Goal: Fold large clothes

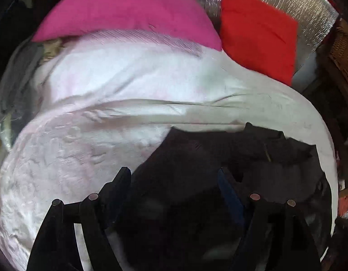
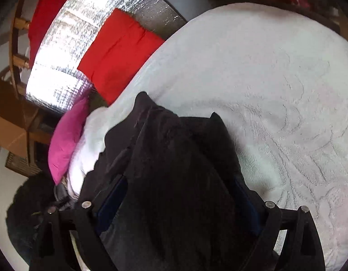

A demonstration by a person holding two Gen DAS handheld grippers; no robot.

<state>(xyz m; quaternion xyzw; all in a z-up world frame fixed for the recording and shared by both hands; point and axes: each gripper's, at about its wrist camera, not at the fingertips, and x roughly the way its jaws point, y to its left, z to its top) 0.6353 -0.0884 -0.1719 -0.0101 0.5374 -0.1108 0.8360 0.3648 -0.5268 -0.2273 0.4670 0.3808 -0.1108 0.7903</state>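
Observation:
A black garment point(image 1: 230, 158) lies bunched on a white textured bedspread point(image 1: 83, 158). In the left wrist view my left gripper point(image 1: 174, 176) stands with its fingers wide apart over the garment's near edge; cloth lies between them but is not pinched. In the right wrist view the black garment point(image 2: 174, 158) fills the space between my right gripper's point(image 2: 180, 185) fingers, which stand wide apart with cloth draped over and between them. Whether either grips the cloth is hidden by the dark fabric.
A pink pillow point(image 1: 128, 13) and a red pillow point(image 1: 257, 31) lie at the head of the bed against a silver foil panel point(image 1: 298, 4). The same three show in the right wrist view: pink point(image 2: 65, 140), red point(image 2: 119, 54), foil point(image 2: 67, 52). Wooden furniture point(image 2: 13, 122) stands beside the bed.

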